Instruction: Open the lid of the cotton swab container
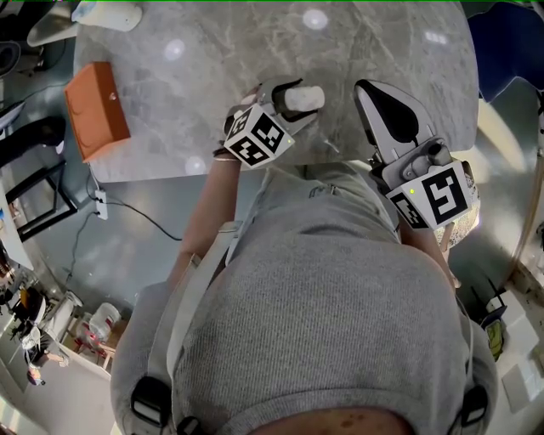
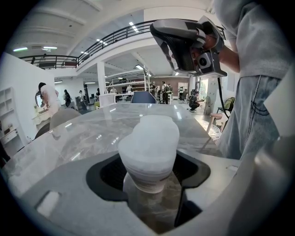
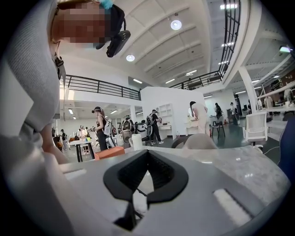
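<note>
The cotton swab container [image 1: 306, 98] is a small translucent tub with a whitish lid on top, held just above the marble table [image 1: 195, 59] near its front edge. My left gripper [image 1: 293, 102] is shut on it. In the left gripper view the container [image 2: 150, 147] stands upright between the two jaws, lid [image 2: 152, 133] uppermost. My right gripper [image 1: 365, 87] hovers a short way to the right of the container, shut and empty. It also shows in the left gripper view as the right gripper [image 2: 184, 41] at the upper right. In the right gripper view the right gripper [image 3: 146, 159] has its jaws closed together with nothing between them.
An orange box [image 1: 98, 109] lies at the table's left edge and also appears as the orange box [image 3: 108, 152]. A white object [image 1: 110, 15] sits at the far left corner. A cable [image 1: 127, 208] runs over the floor on the left. People stand far off in the hall.
</note>
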{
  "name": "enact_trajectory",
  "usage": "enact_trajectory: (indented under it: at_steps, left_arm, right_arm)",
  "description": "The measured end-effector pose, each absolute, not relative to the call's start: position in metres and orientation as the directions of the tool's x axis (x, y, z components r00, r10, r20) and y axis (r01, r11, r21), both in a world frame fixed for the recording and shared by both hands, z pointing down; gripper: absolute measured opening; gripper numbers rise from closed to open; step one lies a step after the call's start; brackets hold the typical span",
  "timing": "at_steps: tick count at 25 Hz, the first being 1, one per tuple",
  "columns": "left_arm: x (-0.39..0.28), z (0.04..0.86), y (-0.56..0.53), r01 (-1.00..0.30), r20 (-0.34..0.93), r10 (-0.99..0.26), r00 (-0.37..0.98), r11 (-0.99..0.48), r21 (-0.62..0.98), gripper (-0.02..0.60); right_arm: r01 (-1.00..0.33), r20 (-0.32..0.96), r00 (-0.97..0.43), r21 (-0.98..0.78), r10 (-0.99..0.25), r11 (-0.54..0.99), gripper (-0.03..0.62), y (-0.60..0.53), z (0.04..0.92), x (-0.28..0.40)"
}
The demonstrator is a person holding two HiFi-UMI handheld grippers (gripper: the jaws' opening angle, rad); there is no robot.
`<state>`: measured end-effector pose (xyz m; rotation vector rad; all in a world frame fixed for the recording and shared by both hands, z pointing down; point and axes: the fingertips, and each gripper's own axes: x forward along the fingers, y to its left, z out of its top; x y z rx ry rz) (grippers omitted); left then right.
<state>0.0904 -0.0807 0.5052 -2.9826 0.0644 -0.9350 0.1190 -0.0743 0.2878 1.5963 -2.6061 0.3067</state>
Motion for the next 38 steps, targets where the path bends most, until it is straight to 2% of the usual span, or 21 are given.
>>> enact_trajectory:
  at_steps: [36,38]
  left_arm:
    - [0.106,0.504,-0.080,-0.028,0.547,-0.049,0.836,-0.999,-0.047,0.289]
    - [0.106,0.503,-0.079,-0.024,0.546,-0.048,0.837,-0.998,-0.051,0.268]
  right_arm:
    - [-0.877,0.159,-0.476,-0.151,-0.865,0.456,0.002,-0.076,0.291,0.116]
    - [-0.878,0.161,-0.475,-0.150,-0.865,0.454,0.002,-0.075,0.290,0.116]
